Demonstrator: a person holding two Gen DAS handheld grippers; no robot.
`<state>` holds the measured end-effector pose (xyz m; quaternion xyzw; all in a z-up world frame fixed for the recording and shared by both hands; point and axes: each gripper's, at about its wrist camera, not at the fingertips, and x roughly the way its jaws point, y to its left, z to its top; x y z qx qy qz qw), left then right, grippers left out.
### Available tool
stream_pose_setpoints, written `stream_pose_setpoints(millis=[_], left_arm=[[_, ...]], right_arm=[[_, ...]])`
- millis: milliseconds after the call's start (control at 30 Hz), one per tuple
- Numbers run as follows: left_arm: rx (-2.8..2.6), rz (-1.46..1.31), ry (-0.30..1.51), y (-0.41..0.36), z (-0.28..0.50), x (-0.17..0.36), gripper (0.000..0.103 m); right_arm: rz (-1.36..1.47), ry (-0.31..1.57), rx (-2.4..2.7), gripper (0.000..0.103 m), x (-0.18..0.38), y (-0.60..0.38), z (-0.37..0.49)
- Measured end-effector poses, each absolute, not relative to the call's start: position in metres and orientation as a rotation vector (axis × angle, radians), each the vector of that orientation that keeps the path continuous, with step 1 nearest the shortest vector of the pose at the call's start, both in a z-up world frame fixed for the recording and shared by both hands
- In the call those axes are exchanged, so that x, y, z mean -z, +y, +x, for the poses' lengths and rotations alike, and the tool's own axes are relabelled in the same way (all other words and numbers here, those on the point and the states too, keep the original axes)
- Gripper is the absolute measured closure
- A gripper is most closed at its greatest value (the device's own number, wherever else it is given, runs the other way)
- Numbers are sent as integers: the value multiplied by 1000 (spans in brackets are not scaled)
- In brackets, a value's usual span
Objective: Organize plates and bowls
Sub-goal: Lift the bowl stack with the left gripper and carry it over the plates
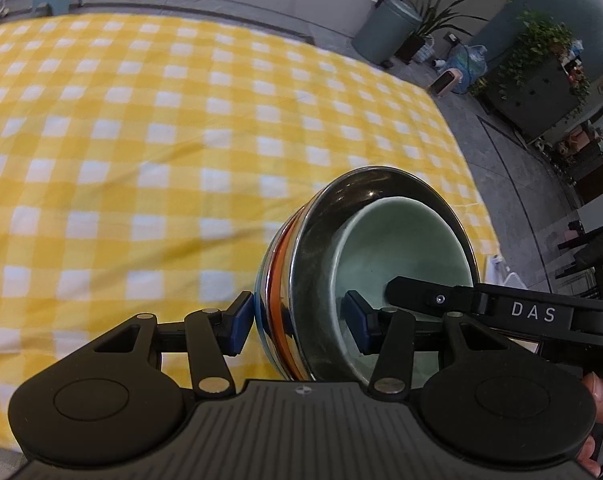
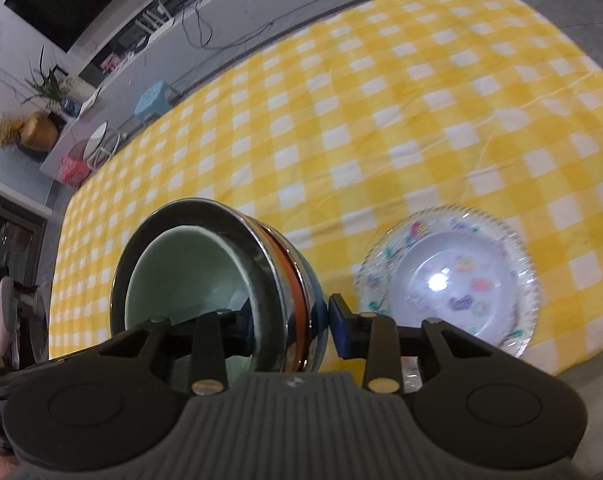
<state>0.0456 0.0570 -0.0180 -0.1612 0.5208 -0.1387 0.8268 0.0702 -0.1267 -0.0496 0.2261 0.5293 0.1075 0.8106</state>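
Both our left gripper and right gripper clamp opposite walls of the nested bowl stack, lower centre, carrying it. Next we should lower it onto the patterned plate, lower right, we judge.

Two nested bowls: a steel bowl holding a green bowl. One patterned plate, possibly clear glass.

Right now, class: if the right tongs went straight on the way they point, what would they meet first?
Probably the yellow checked tablecloth beyond the stacked bowls that the right tongs grip; depth is unclear.
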Motion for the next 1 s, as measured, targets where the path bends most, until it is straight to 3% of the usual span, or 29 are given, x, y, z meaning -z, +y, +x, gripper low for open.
stream_pose_setpoints(millis=[467,1000], left_arm=[[368,-315,1112,-25,61,14,47],[373,-311,1187,-58,71,48,47]], right_arm=[[528,1092,-113,69,32,-208,60],[569,1143,-61,69,69,-242,58]])
